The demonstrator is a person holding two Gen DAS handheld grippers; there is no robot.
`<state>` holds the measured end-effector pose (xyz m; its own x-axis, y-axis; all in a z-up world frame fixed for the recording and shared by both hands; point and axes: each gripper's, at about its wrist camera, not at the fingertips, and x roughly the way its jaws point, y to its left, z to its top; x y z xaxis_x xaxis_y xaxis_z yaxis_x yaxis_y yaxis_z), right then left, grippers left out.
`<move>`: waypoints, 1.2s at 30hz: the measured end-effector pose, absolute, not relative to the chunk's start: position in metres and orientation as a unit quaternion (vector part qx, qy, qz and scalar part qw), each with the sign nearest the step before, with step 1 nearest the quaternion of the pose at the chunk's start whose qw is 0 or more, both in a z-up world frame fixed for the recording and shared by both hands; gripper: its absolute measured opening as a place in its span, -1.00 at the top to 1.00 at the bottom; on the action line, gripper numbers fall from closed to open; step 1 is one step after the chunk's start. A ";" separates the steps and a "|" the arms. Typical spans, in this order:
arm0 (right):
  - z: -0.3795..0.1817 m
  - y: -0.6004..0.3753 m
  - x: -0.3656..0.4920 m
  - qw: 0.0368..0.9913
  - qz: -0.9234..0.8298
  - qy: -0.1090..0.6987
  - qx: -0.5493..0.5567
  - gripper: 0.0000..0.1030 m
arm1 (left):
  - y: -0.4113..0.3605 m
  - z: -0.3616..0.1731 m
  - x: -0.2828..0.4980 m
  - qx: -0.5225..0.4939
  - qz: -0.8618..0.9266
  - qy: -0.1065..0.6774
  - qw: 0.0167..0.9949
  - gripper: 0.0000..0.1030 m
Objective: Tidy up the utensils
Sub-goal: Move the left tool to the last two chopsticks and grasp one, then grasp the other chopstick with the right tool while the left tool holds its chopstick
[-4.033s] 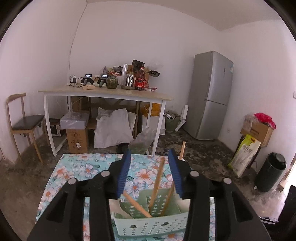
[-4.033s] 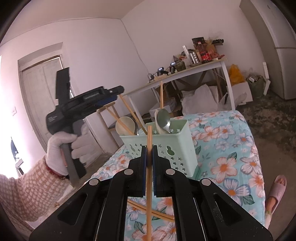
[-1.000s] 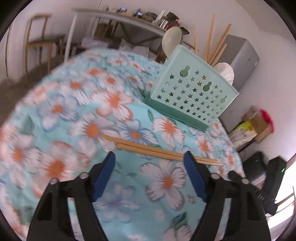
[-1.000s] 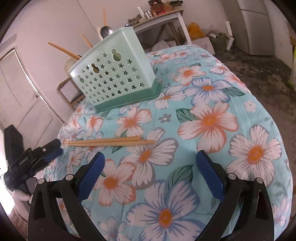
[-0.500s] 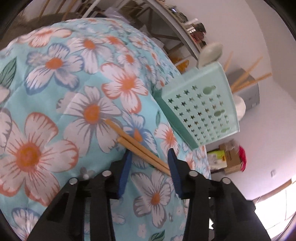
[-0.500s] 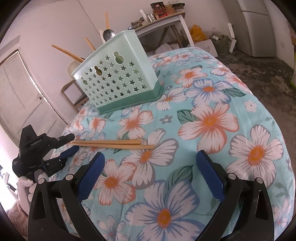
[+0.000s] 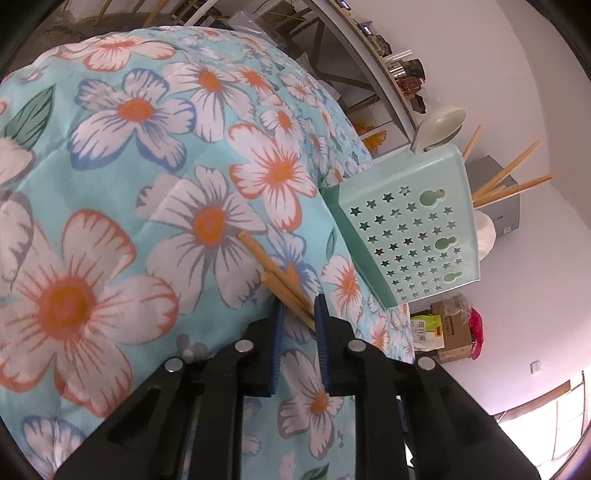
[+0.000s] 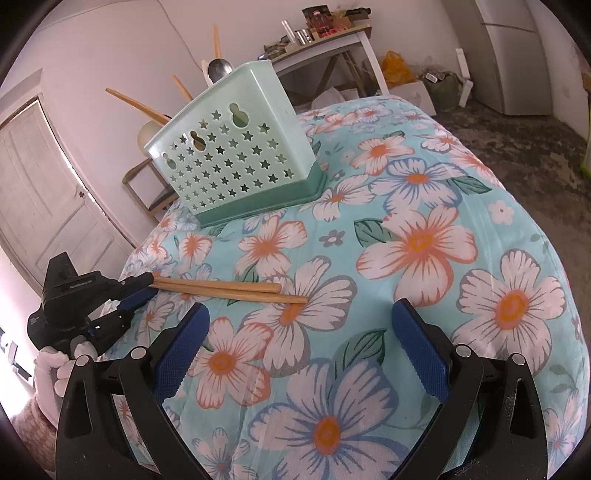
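Note:
Two wooden chopsticks (image 8: 229,288) lie side by side on the floral tablecloth (image 8: 417,236). My left gripper (image 7: 298,314) is shut on their near ends (image 7: 284,286); it shows at the left of the right wrist view (image 8: 142,286). A mint green utensil basket (image 8: 236,155) with star holes stands beyond them, holding chopsticks and spoons; it is also in the left wrist view (image 7: 413,229). My right gripper (image 8: 301,350) is wide open and empty, low over the cloth in front of the chopsticks.
A cluttered side table (image 8: 325,33) stands behind the basket, a grey fridge (image 8: 517,55) at the far right, a white door (image 8: 44,192) at the left. Cardboard boxes (image 7: 450,328) sit on the floor past the table edge.
My left gripper dropped to the cloth, moved onto the two chopsticks and closed on their ends. My right gripper let go of its chopstick earlier and now stays open and still.

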<state>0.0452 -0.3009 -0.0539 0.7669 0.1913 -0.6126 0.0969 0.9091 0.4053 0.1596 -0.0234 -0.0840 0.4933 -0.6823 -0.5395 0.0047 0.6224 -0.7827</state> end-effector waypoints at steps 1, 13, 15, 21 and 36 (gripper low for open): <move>-0.054 -0.301 0.045 0.916 0.026 0.340 0.212 -0.85 | -0.022 -0.084 0.158 -0.376 -0.222 0.453 0.777 0.71; -0.054 -0.300 0.048 0.916 0.021 0.342 0.207 -0.85 | -0.016 -0.082 0.133 -0.402 -0.251 0.481 0.738 0.77; -0.054 -0.300 0.047 0.916 0.022 0.341 0.208 -0.85 | -0.019 -0.078 0.130 -0.385 -0.255 0.482 0.744 0.77; -0.054 -0.300 0.048 0.917 0.022 0.341 0.208 -0.85 | -0.019 -0.078 0.130 -0.383 -0.256 0.488 0.741 0.57; -0.054 -0.301 0.048 0.917 0.024 0.338 0.208 -0.85 | -0.010 -0.096 0.154 -0.511 -0.200 0.490 0.677 0.31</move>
<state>0.0485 -0.3006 -0.0542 0.7699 0.1847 -0.6109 0.0975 0.9119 0.3986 0.1537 -0.0098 -0.0964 0.4403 -0.7716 -0.4591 -0.2299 0.3973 -0.8884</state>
